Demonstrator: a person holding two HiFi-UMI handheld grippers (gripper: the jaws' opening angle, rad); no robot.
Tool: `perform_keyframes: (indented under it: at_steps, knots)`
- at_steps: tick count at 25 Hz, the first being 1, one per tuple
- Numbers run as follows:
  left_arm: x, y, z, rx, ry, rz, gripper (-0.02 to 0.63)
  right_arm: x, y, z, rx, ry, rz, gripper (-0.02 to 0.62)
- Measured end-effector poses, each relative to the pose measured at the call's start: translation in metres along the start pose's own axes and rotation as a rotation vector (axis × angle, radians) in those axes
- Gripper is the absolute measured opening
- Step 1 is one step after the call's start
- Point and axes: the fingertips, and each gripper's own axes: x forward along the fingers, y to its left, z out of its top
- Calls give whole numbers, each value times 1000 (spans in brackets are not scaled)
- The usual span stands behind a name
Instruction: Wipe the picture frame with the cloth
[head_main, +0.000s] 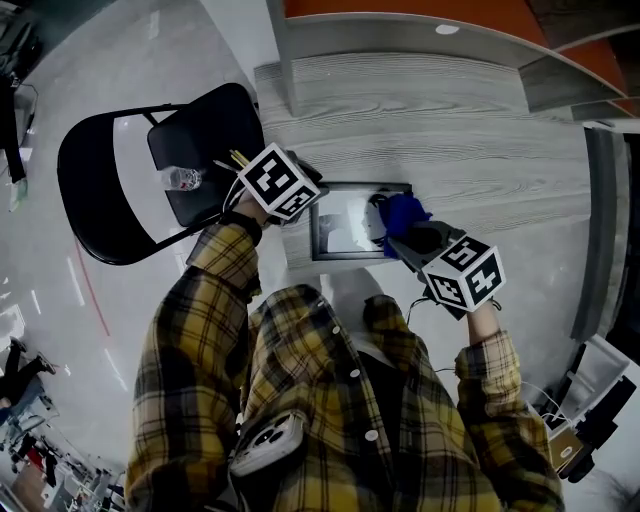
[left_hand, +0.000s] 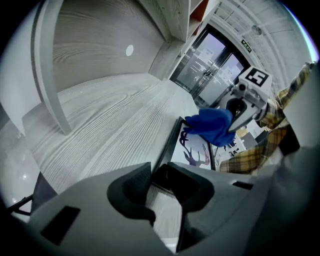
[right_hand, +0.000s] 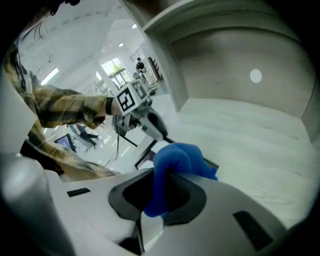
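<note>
Frame (head_main: 345, 225) lies flat on table (head_main: 450, 130) in head view, betw. the two grippers. L gripper (head_main: 312, 205) is at its left edge. R gripper (head_main: 402, 238) has blue cloth (head_main: 403, 213) over its right part. Frame is prob. light & stiff, w/ a fragile, slippy glass front, so hold by the rim, not the face.

L gripper view: jaws nearly closed, pinching frame's near corner, which should steady it against sliding.

R gripper view: jaws clenched on cloth, which is soft & bunched, bulging out ahead of the pads. L gripper shows beyond, at frame's far side.
</note>
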Motion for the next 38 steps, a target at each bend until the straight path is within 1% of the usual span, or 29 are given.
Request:
perform_keyframes:
  at_steps: [2,3,5,7,9,11,13,14,16,20,23,27,34,38]
  knots:
    - [0,0,-1,-2,0,0,106,-1,-9,30,-15,-59,-29,52]
    - [0,0,0,-2,-1,0,104,3,-15,41,-18,-73,-42,52]
    - [0,0,1,-3,-6,-2,104,20,-26,53,-20,-64,-64,52]
    - [0,0,1,-4,-11,-3,104,45,-39,53,-29,-17,-94,52]
    - [0,1,0,-6,-13,-6,104,67,-48,48,-66,27,-143,52]
    - [-1,2,-1,-7,-16,-7,104,78,-51,48,-103,22,-191,53]
    - [-2,3,-1,-10,-19,-9,103,80,-49,50,-112,-11,-216,52]
    - [-3,3,-2,-13,-21,-10,103,80,-48,47,-103,-22,-210,52]
    - [-1,3,-1,-17,-23,-10,103,81,-42,37,-61,-13,-170,52]
    - [1,3,0,-16,-19,-9,103,83,-28,18,-14,30,-114,52]
    - [0,2,0,-19,-21,-7,103,81,-11,3,18,76,-54,52]
    - [-2,1,-1,-19,-27,-3,103,77,15,-21,38,131,9,52]
    - [-1,2,-1,-19,-32,-6,103,70,39,-49,91,136,73,52]
    - [-1,2,0,-19,-31,-7,103,65,41,-47,82,110,81,52]
